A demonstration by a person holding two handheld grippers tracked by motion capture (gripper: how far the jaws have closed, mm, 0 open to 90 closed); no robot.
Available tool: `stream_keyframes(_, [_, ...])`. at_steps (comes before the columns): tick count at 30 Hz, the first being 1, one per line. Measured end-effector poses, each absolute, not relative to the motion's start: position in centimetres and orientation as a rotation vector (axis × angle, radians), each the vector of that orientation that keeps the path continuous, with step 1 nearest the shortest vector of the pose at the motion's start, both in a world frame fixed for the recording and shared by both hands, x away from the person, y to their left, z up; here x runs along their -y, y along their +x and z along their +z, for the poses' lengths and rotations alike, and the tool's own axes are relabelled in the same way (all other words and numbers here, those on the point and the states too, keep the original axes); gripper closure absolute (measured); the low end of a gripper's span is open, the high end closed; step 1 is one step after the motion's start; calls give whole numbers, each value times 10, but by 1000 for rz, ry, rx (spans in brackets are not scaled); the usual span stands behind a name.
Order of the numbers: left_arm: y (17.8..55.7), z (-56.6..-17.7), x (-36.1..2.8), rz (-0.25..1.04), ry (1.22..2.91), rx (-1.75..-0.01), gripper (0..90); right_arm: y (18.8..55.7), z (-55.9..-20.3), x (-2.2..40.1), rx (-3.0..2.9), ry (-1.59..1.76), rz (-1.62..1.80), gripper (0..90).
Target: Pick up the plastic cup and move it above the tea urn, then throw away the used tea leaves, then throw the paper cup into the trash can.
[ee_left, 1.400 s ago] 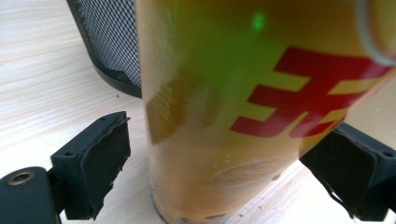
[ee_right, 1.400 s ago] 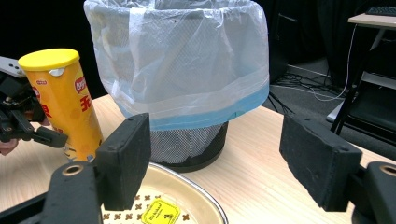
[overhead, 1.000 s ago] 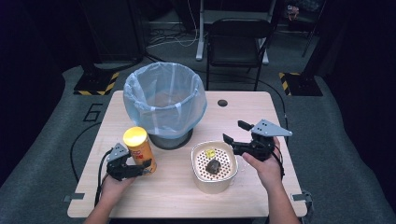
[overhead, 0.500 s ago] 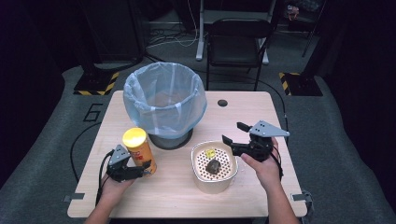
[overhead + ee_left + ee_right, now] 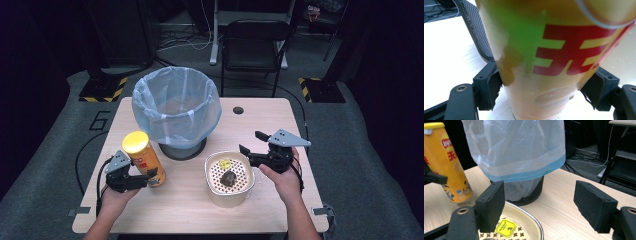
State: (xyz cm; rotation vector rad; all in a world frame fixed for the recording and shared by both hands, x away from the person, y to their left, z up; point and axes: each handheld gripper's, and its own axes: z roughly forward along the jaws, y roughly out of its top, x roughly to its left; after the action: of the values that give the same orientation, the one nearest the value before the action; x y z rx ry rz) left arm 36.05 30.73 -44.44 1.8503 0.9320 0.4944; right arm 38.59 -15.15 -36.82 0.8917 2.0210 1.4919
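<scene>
A yellow chips can (image 5: 143, 159) with a yellow lid leans left at the table's front left. My left gripper (image 5: 149, 179) is shut on its lower part; its jaws have just been closing with the can between them. In the left gripper view both pads (image 5: 491, 86) press the can (image 5: 549, 62), whose base hangs just above the table. My right gripper (image 5: 251, 142) stands open by the right rim of a cream perforated bowl (image 5: 225, 198), with nothing between its jaws. The bowl holds a dark lump (image 5: 228, 177) and a yellow tag (image 5: 224, 163).
A black mesh wastebasket lined with a pale blue bag (image 5: 176, 107) stands at the table's middle back, close behind the can and the bowl. A round cable hole (image 5: 238, 110) sits to its right. A black chair (image 5: 255, 47) stands beyond the table.
The left gripper's jaws closed onto the can. The can, upright before, has risen slightly and now leans with its top to the left. The right gripper kept still.
</scene>
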Motion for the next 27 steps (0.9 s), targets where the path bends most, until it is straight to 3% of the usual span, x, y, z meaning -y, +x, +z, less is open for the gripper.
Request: stream_keyframes(27, [359,-339,-306,459,1886,-885,245,387,-371,156,-2020,917,1499,247])
